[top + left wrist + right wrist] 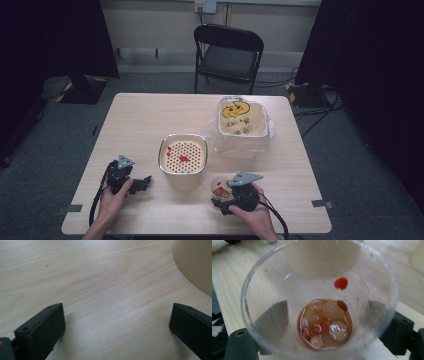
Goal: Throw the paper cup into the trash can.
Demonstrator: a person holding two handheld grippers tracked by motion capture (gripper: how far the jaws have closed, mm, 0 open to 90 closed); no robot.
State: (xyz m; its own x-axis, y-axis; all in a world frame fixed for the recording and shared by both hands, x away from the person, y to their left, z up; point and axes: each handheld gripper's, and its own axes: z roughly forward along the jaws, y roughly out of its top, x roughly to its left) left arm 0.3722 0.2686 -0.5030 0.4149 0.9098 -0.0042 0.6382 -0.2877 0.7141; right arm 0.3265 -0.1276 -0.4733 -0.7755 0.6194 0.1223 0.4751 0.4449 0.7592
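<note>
- A pale wood counter (150, 120) stood on grey carpet in a dim room, with a black folding chair (228, 55) beyond its far edge and dark curtains at both sides.
- Near the counter's middle sat a cream bowl (183, 154) with a perforated insert carrying red bits; behind it to the right stood a bin (242, 120) lined with a clear plastic bag.
- The left gripper (141, 183) rested on the counter just left of the bowl, its jaws spread wide over bare wood.
- The right gripper (223, 200) clasped a clear plastic cup (319, 297) near the front edge, a jaw pressed on each side.
- In the cup's bottom lay pale round pieces and red bits in amber liquid.
</note>
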